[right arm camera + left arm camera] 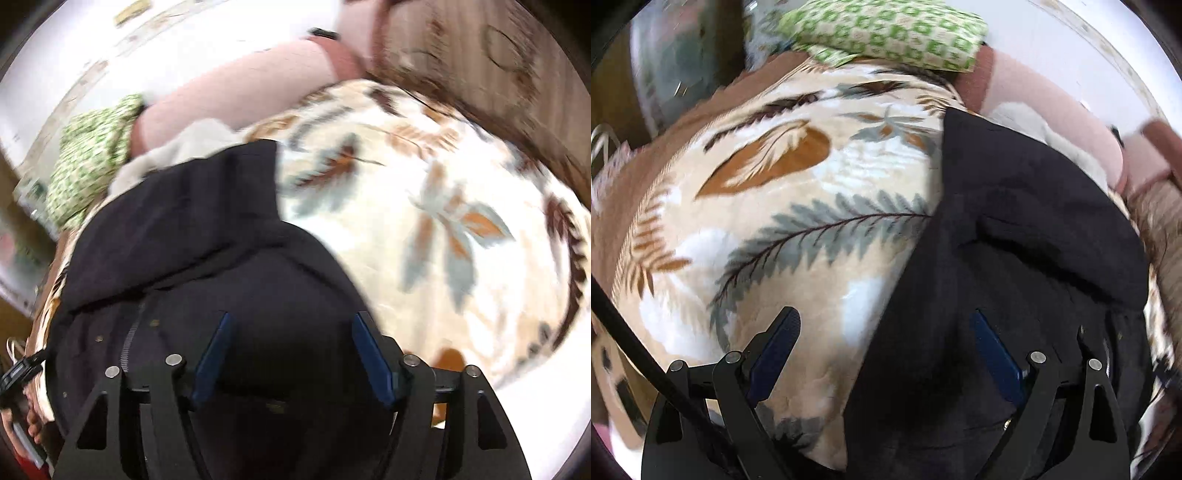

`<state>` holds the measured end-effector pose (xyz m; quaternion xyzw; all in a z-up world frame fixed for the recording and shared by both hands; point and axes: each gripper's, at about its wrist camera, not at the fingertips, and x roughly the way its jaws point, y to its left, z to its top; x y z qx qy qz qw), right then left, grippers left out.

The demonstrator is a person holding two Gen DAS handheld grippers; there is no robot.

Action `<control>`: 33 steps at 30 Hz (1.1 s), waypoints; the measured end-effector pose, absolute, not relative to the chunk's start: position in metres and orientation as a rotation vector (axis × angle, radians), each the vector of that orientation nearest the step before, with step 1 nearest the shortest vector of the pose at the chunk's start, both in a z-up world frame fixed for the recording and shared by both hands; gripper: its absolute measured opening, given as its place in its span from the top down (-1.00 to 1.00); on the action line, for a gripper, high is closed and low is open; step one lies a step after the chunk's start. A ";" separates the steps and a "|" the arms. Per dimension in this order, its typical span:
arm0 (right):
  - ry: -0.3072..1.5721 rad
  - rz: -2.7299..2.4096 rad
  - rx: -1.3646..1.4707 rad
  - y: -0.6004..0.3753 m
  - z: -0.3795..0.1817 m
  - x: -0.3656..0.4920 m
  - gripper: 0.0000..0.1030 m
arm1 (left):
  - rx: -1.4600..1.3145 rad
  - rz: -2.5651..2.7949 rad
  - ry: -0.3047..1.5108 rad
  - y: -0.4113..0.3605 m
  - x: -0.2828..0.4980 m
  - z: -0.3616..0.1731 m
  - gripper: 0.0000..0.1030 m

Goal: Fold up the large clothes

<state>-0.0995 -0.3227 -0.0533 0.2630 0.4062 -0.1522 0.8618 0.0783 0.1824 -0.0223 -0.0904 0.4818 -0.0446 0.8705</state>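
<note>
A large black garment (1027, 236) with a zipper lies spread on a bed covered by a cream blanket with a leaf print (798, 192). My left gripper (886, 325) is open over the garment's left edge, its right finger above the black cloth and its left finger above the blanket. The garment also shows in the right wrist view (207, 236), with its zipper at the lower left. My right gripper (291, 325) is open just above the garment's near part, with nothing between its fingers. Both views are blurred by motion.
A green patterned pillow (886, 33) and a pink pillow (1052, 107) lie at the head of the bed by a white wall. A pale cloth (177, 151) sits behind the garment. The leaf blanket (443, 221) stretches right; a brown cover (480, 55) lies beyond it.
</note>
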 end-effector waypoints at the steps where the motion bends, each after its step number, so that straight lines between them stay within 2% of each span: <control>1: 0.859 -0.319 0.573 -0.326 -0.057 -0.101 -0.40 | -0.224 -0.103 1.016 0.187 0.079 -0.026 -0.81; 4: 0.891 -0.308 0.651 -0.336 -0.076 -0.106 -0.41 | -0.308 -0.190 1.096 0.192 0.084 -0.042 -0.81; 6: 0.895 -0.290 0.691 -0.336 -0.083 -0.108 -0.49 | -0.324 -0.237 1.146 0.190 0.084 -0.053 -0.81; 13: 0.881 -0.255 0.687 -0.331 -0.086 -0.113 -0.56 | -0.274 -0.330 1.133 0.181 0.066 -0.055 -0.78; 15: 0.883 -0.242 0.696 -0.331 -0.088 -0.116 -0.56 | -0.312 -0.365 1.133 0.184 0.058 -0.055 -0.74; 17: 0.883 -0.225 0.709 -0.331 -0.090 -0.118 -0.57 | -0.371 -0.421 1.141 0.186 0.046 -0.055 -0.53; 20: 0.885 -0.190 0.733 -0.329 -0.091 -0.124 -0.57 | -0.386 -0.433 1.121 0.184 0.029 -0.051 -0.51; 24: 0.896 -0.109 0.809 -0.324 -0.095 -0.136 -0.63 | -0.391 -0.466 1.119 0.176 0.014 -0.057 -0.50; 30: 0.898 -0.085 0.658 -0.293 -0.079 -0.148 -0.64 | -0.285 -0.457 1.109 0.158 0.005 -0.066 -0.52; 33: 0.915 -0.080 0.567 -0.270 -0.078 -0.149 -0.64 | -0.260 -0.463 1.099 0.152 0.004 -0.067 -0.63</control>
